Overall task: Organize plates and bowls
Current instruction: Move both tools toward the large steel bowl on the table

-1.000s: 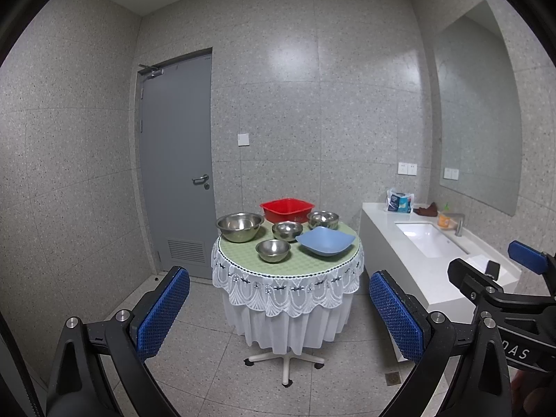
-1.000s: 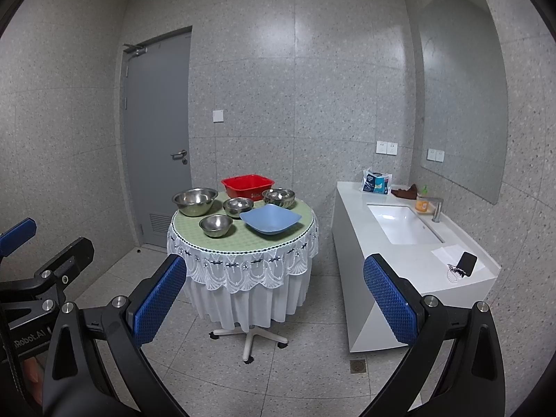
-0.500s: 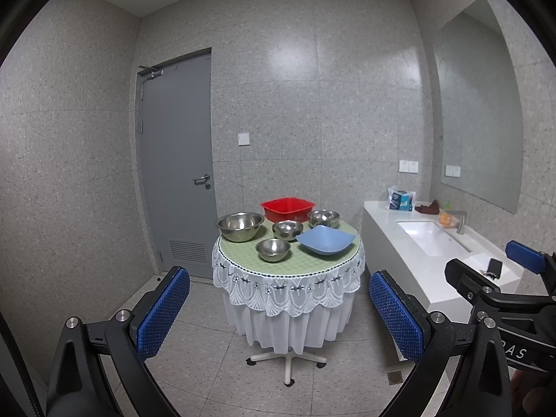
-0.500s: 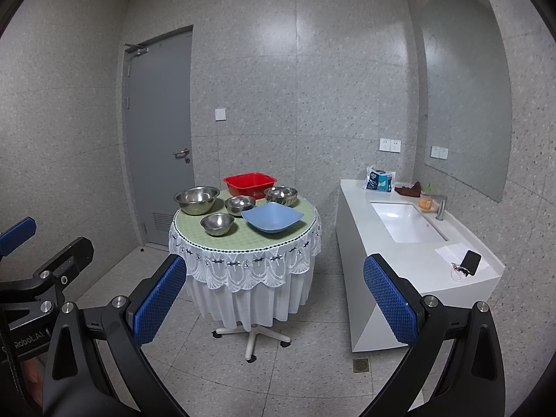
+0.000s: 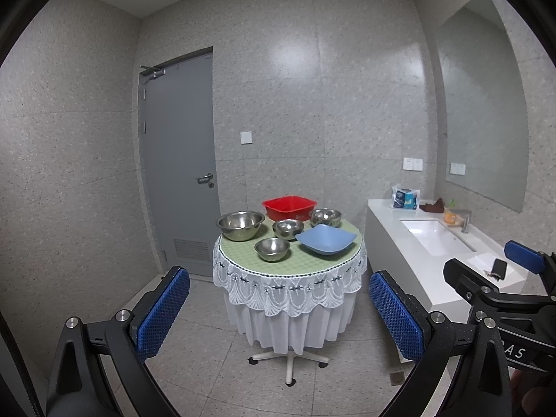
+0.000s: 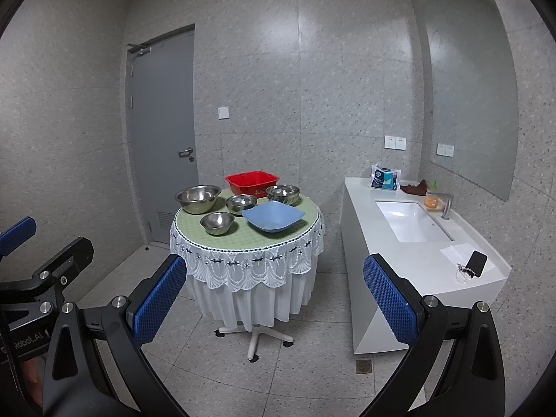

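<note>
Both the left gripper [image 5: 278, 309] and the right gripper [image 6: 274, 295] hang well short of the round bench [image 5: 312, 264], fingers spread and empty, likely lining up an approach. Four steel bowls [image 5: 272, 248] and a blue dish [image 5: 326, 239] sit mid-bench, a red basin [image 5: 289, 206] at its far edge. A sink counter [image 6: 417, 243] stands beside, nothing between.

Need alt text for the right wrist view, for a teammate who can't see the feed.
A round table across the room holds four steel bowls, a blue square dish and a red basin. The open right gripper frames it from a distance, holding nothing; a white sink counter stands right.
</note>
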The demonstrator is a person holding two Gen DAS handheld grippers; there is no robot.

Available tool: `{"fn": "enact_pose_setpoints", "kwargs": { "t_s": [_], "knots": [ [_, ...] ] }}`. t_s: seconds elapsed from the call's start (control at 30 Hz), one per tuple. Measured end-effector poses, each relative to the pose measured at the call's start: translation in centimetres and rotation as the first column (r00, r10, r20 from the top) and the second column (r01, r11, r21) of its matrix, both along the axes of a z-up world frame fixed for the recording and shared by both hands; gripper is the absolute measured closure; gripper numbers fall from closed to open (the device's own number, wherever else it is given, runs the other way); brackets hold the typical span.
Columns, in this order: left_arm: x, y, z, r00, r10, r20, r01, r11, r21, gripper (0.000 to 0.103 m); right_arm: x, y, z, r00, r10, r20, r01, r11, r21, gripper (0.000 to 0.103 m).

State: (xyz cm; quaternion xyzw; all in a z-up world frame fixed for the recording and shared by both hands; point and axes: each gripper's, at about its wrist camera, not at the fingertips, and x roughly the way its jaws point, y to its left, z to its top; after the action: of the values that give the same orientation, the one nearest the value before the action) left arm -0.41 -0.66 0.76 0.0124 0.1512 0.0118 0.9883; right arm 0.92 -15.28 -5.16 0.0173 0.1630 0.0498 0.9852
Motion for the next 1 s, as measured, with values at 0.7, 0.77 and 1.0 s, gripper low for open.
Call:
{"fn": "enact_pose_setpoints", "kwargs": {
  "t_s": [0.7, 0.77, 1.0],
  "knots": [
    [15.9, 3.0, -0.8, 0.997, -0.032, -0.075, 0.031, 0.999, -0.015, 0.001, 12.1, 1.3, -2.6, 0.997, -0.01, -0.071, 0.013, 0.999, 0.035, 0.0],
    [19.2, 4.3, -0.7, 0.996, -0.048, -0.072, 0.046, 0.999, -0.023, 0.001, 14.5, 1.9, -2.6, 0.997, -0.027, -0.068, 0.029, 0.999, 0.038, 0.0],
    [32.2, 9.7, 0.3, 0.992, -0.104, -0.074, 0.103, 0.995, -0.014, 0.001, 23.4, 5.1, -1.9, 0.993, -0.073, -0.097, 0.079, 0.995, 0.06, 0.0]
  ]
}}
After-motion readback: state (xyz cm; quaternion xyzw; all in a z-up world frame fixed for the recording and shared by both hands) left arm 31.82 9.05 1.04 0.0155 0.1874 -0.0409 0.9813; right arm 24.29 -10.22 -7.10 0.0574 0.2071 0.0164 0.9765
